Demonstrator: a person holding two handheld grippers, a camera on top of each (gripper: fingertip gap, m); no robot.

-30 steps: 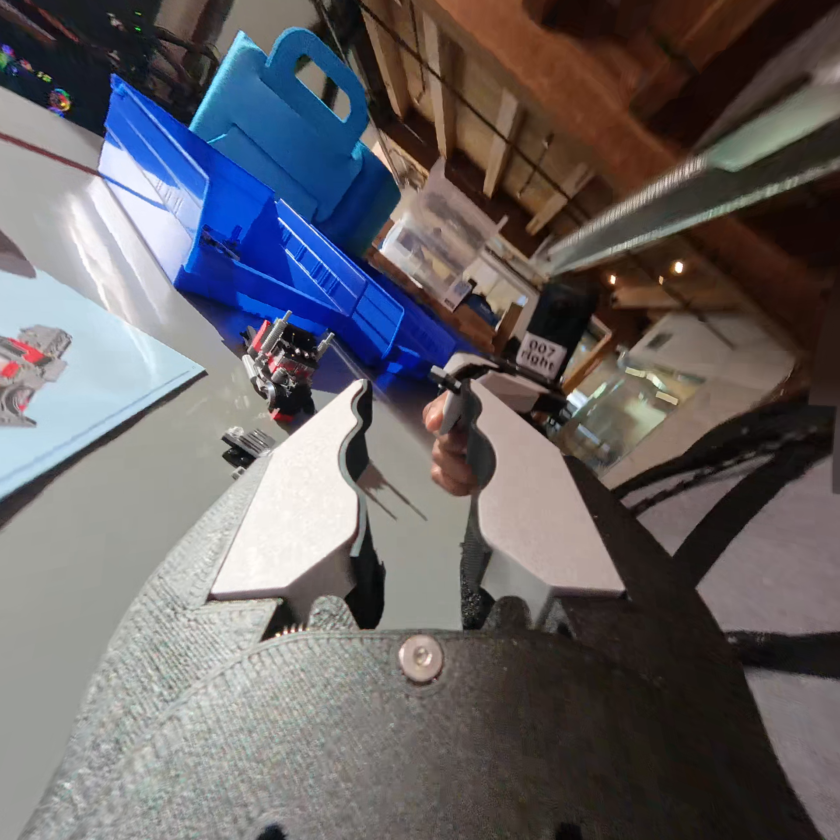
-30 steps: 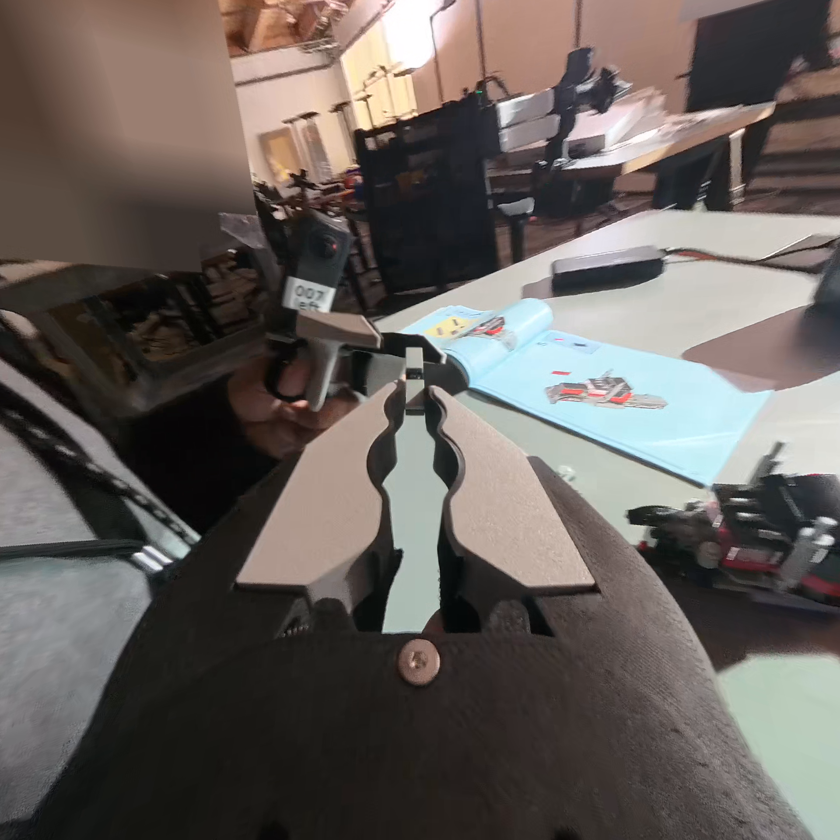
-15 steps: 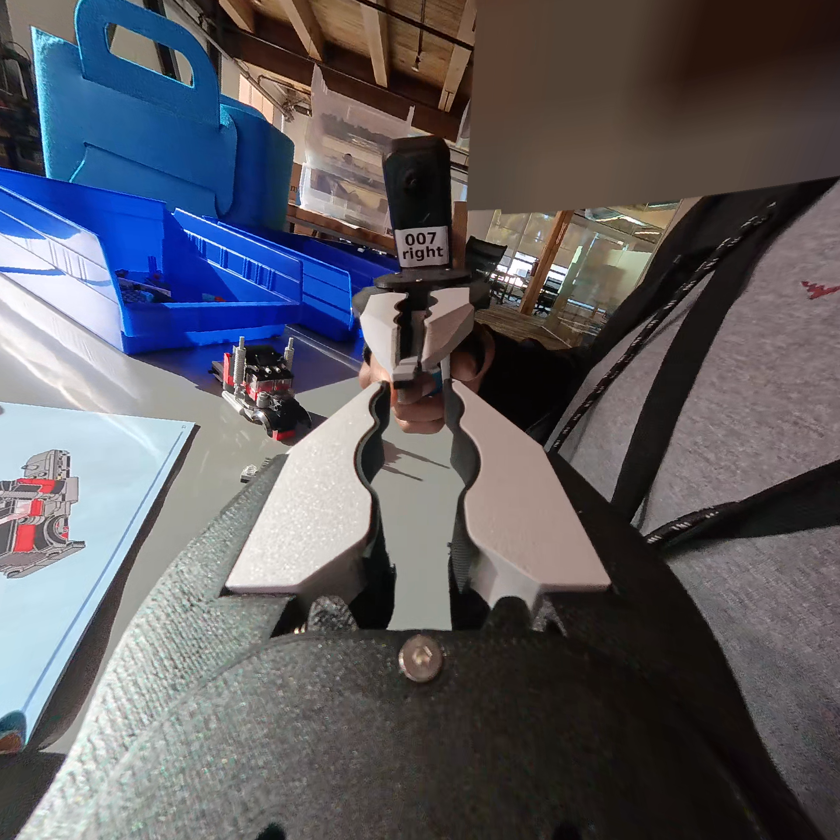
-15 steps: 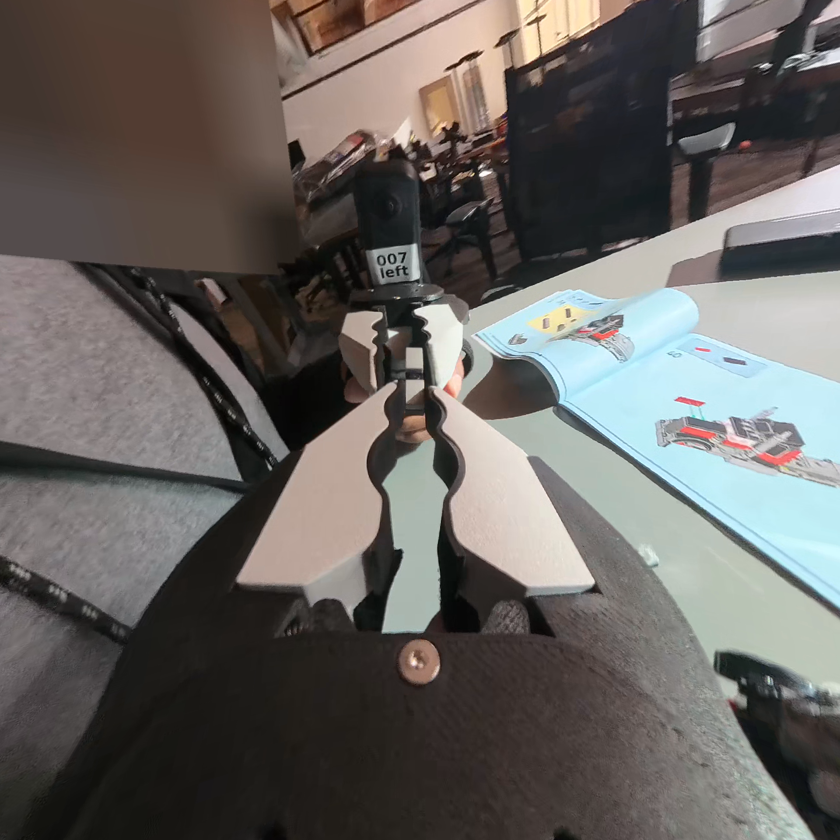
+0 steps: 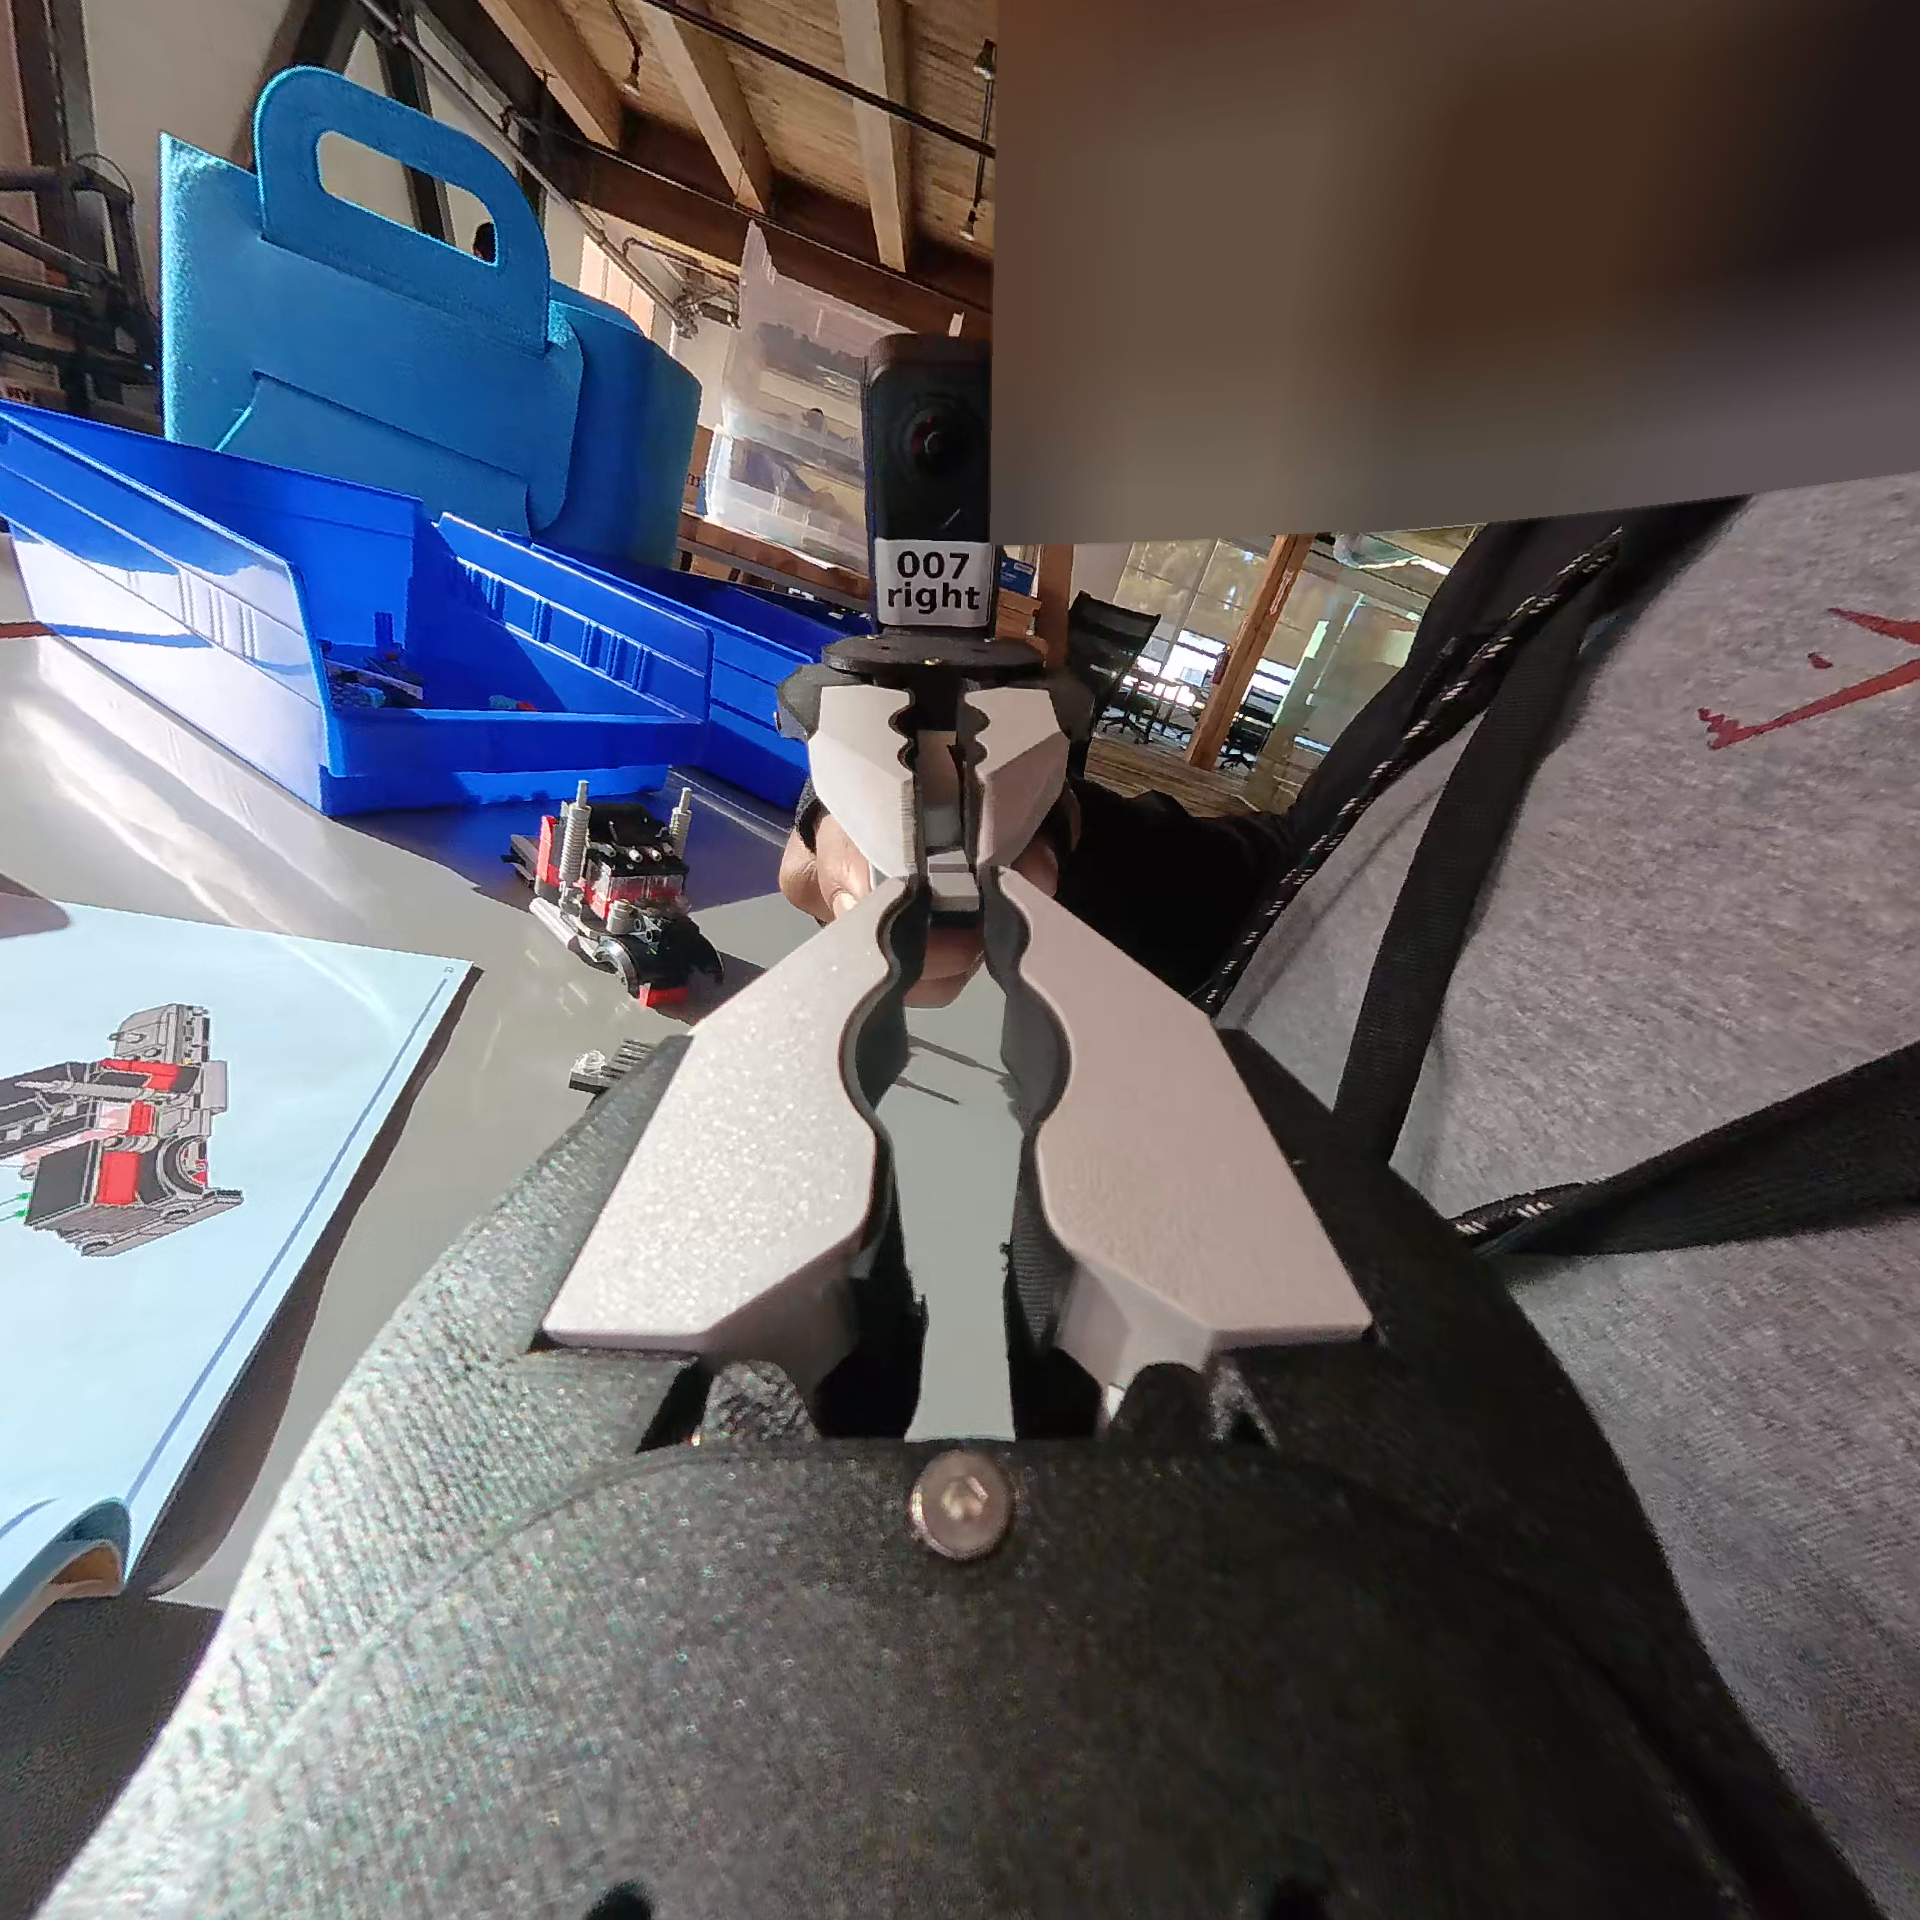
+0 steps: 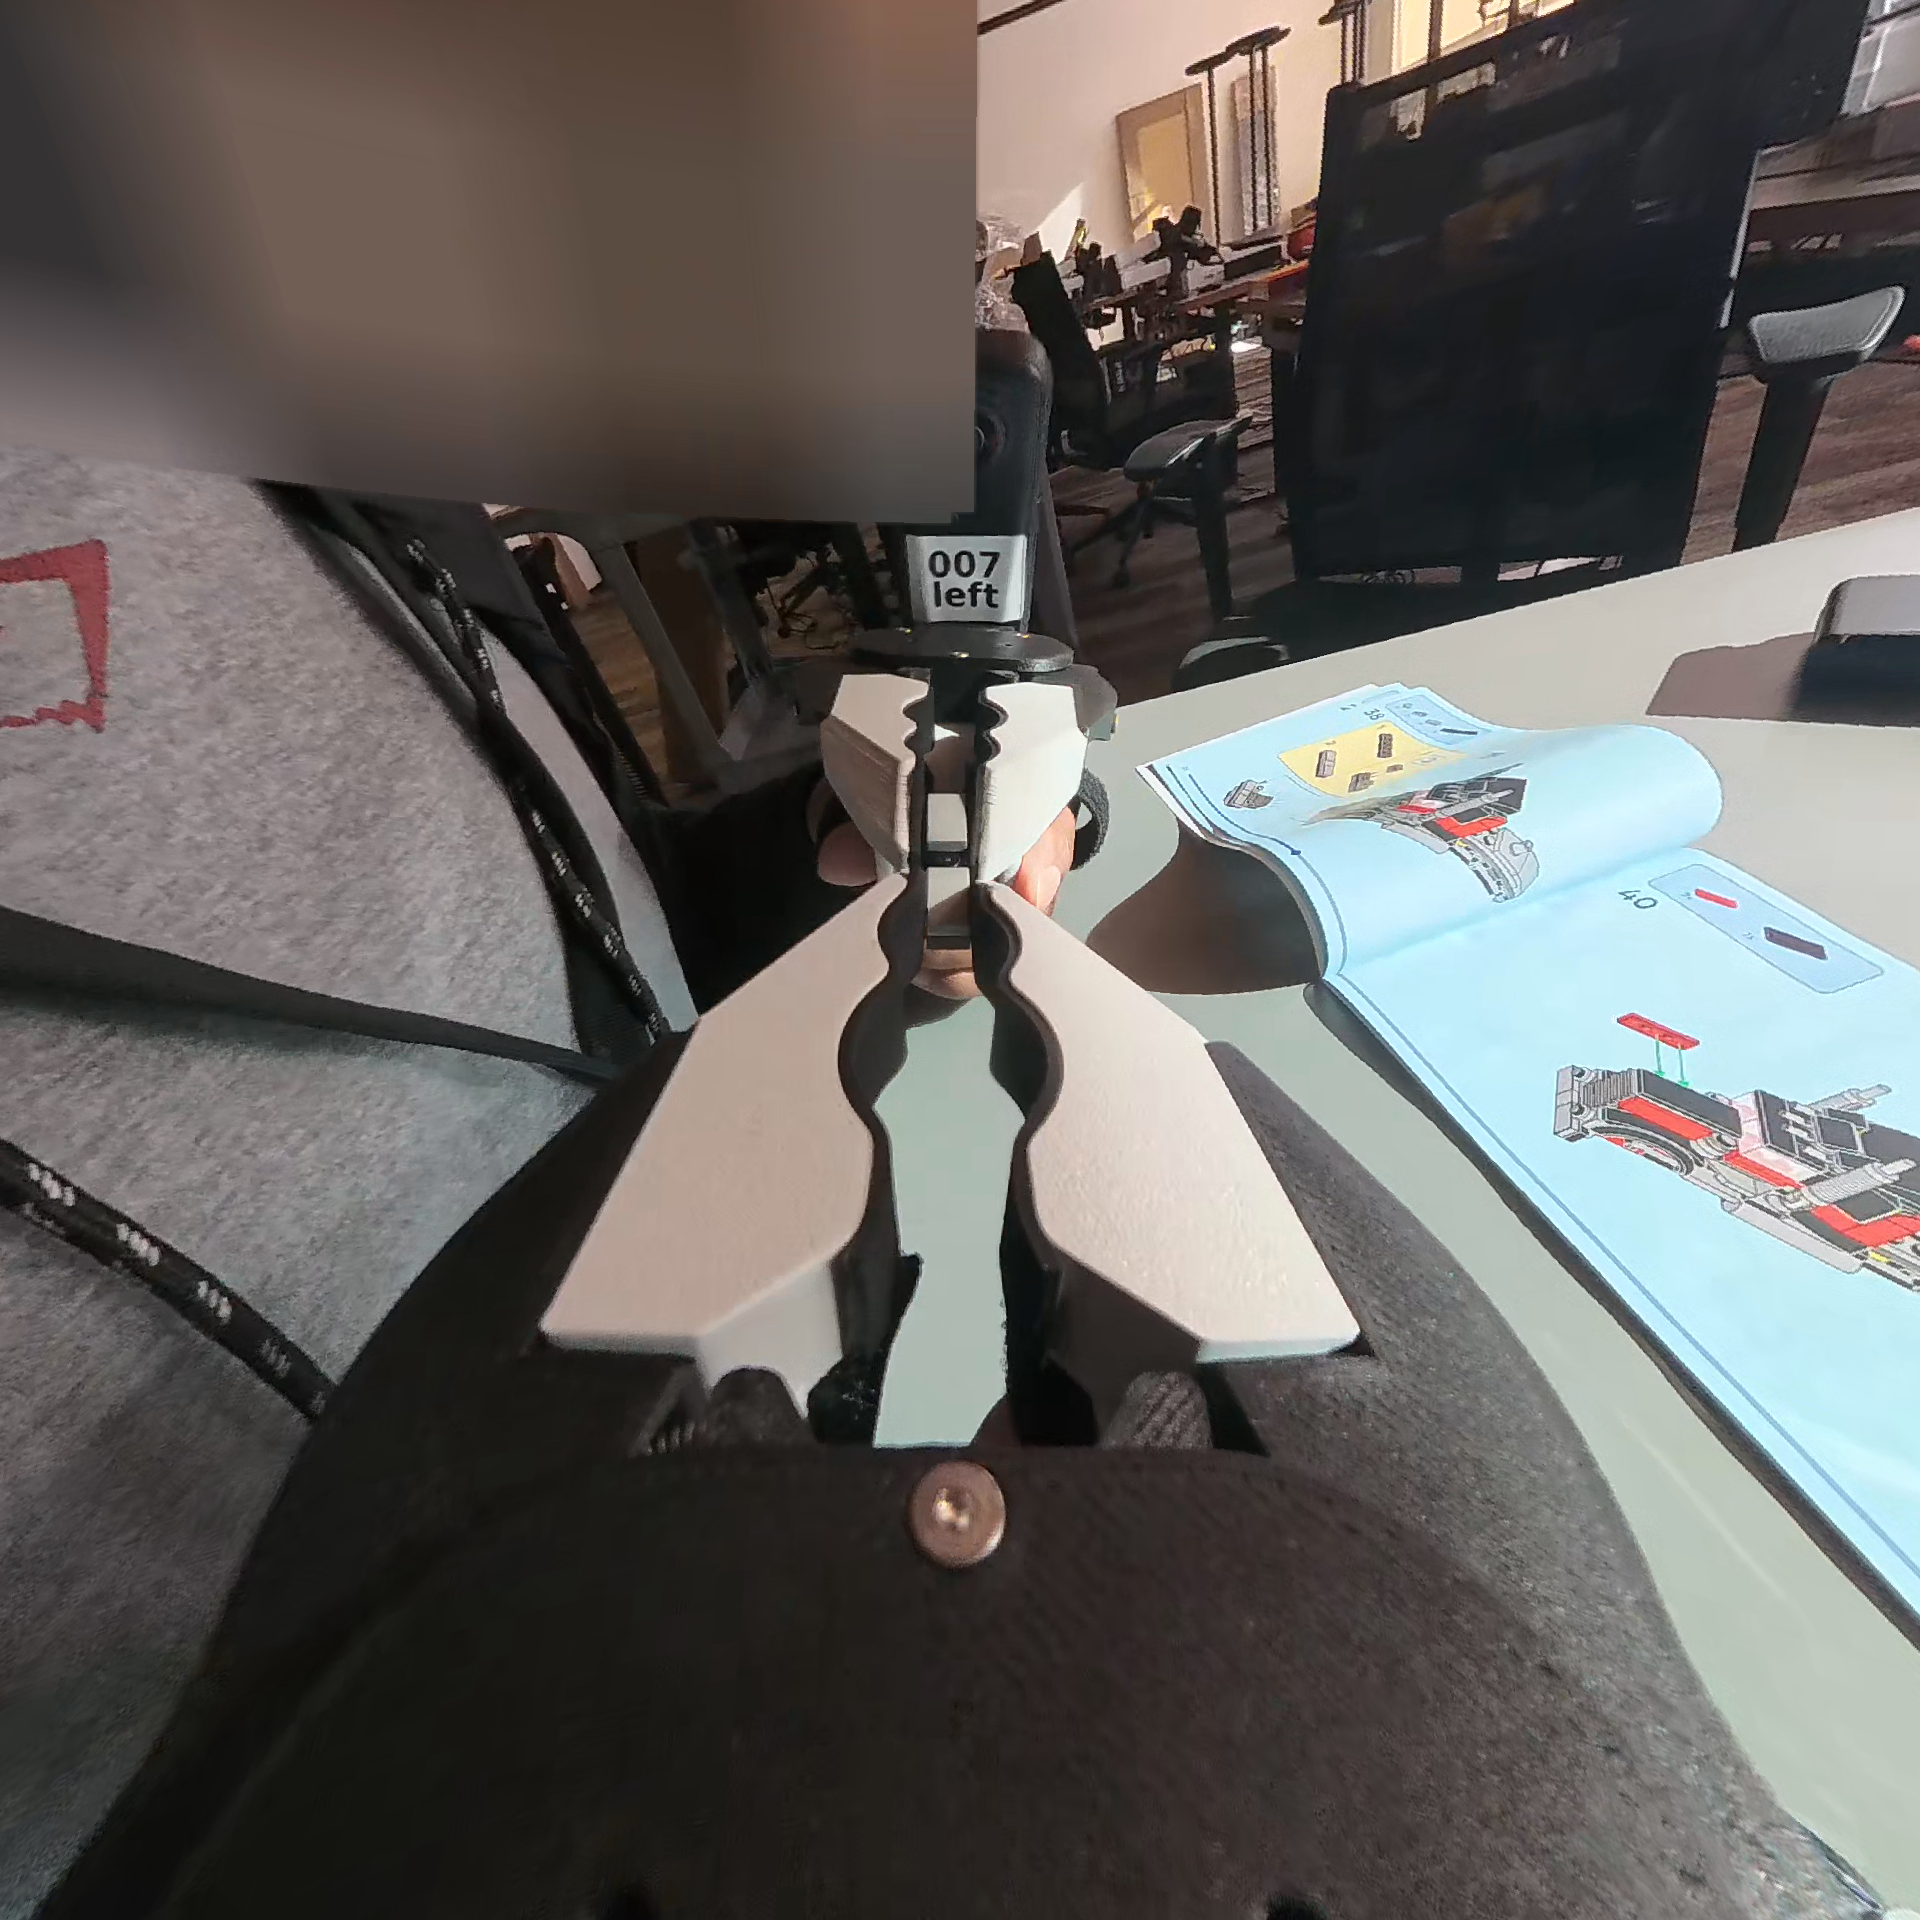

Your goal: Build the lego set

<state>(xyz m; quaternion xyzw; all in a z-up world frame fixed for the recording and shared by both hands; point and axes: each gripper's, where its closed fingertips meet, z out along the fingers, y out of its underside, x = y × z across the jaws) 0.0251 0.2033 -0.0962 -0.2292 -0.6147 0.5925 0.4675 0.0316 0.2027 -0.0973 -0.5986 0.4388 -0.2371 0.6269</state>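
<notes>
My two grippers meet tip to tip above the table's near edge, in front of a person in a grey top. My right gripper [image 6: 948, 906] is shut on a small grey lego piece [image 6: 947, 914]. In the left wrist view my left gripper [image 5: 951, 899] has its fingertips closed on the same grey piece [image 5: 953, 885], with the right gripper [image 5: 940, 831] holding its far end. The left gripper [image 6: 945, 821] also shows in the right wrist view, facing me. A partly built red, black and grey lego truck [image 5: 613, 883] stands on the grey table [image 5: 208, 810].
An open light-blue instruction booklet [image 5: 156, 1143] lies on the table and also shows in the right wrist view [image 6: 1558, 987]. Blue parts bins [image 5: 416, 644] and a blue felt bag [image 5: 395, 343] stand behind the truck. A small dark lego piece [image 5: 608, 1065] lies near my left finger. A dark device [image 6: 1870, 634] lies at the far right. My left and right fingertips are right by each other.
My left gripper swung round to face the right one and closed its fingers on the grey piece. My right gripper kept its hold and turned toward the left one.
</notes>
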